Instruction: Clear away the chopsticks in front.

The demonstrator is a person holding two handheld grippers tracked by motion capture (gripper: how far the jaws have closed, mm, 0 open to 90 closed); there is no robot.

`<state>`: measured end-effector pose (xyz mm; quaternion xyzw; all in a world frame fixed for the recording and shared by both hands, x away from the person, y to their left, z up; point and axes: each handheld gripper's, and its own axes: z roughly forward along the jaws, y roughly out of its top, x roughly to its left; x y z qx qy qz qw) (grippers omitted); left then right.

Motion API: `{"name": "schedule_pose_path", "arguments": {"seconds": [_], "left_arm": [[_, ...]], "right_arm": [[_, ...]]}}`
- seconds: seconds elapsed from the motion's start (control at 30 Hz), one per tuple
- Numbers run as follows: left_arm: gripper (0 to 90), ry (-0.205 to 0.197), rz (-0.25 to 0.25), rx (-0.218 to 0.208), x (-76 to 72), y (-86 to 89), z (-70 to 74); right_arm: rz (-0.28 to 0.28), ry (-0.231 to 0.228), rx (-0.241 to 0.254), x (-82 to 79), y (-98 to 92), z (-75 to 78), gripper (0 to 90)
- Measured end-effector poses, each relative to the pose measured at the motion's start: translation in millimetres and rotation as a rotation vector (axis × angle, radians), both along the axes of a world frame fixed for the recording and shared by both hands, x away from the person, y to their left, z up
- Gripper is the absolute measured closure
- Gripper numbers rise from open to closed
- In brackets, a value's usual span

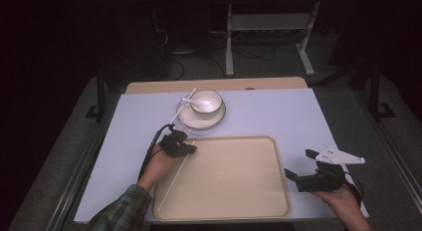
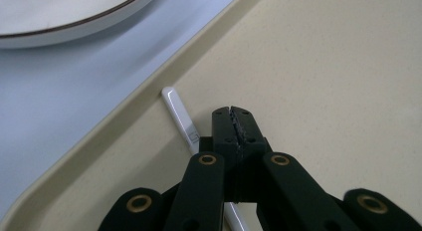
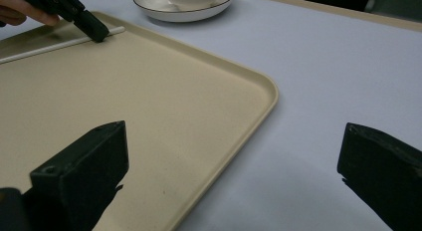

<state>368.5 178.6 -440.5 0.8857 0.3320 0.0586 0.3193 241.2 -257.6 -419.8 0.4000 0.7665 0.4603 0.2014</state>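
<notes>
A beige tray lies at the front middle of the table. A thin white chopstick rests inside it along its left rim. My left gripper is shut, its tips down on the tray floor just right of the chopstick's far end; nothing shows between the jaws. The right gripper view shows those closed tips touching the chopstick. My right gripper stands open off the tray's right edge, with its jaws spread wide over the tray's corner.
Behind the tray stands a white bowl on a dark-rimmed saucer, with a white spoon leaning in it. The pale blue table top is bare to the right. Dark floor, cables and a stand lie beyond.
</notes>
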Motion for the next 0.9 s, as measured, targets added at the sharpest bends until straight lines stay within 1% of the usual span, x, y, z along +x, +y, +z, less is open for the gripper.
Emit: {"name": "schedule_pose_path", "arguments": {"seconds": [0.07,0.23,0.27,0.3,0.33,0.5,0.53,0.57,0.87,0.9], "left_arm": [[89.5,-0.001,0.003,0.002,-0.7,2.0,0.2],[89.5,-0.003,0.020,0.006,-5.8,15.4,0.8],[89.5,-0.003,0.020,0.006,-5.8,15.4,0.8],[89.5,-0.001,0.030,0.003,-8.1,19.9,0.9],[89.5,-0.001,0.030,0.003,-8.1,19.9,0.9],[89.5,-0.003,0.059,0.005,-12.9,34.3,1.4],[89.5,-0.003,0.059,0.005,-12.9,34.3,1.4],[89.5,-0.002,0.068,-0.001,-14.6,38.1,1.5],[89.5,-0.006,0.081,0.007,-19.8,47.3,3.4],[89.5,-0.004,0.090,0.006,-19.9,49.8,3.3]], "right_arm": [[0.000,0.000,0.000,0.0,0.1,0.0,0.0],[-0.001,0.000,-0.001,0.2,0.0,-0.1,0.0],[-0.001,0.000,-0.001,0.2,0.0,-0.1,0.0],[-0.001,0.000,0.000,0.0,-0.1,0.0,0.0],[-0.001,0.000,0.000,0.0,-0.1,0.0,0.0],[-0.001,0.000,-0.001,0.3,0.1,0.0,0.0],[-0.001,0.000,-0.001,0.3,0.1,0.0,0.0],[-0.002,0.001,-0.001,0.2,-0.1,0.0,0.0],[-0.002,0.000,-0.001,0.2,0.1,0.0,0.0],[-0.003,0.001,-0.001,0.1,0.0,0.1,0.0]]}}
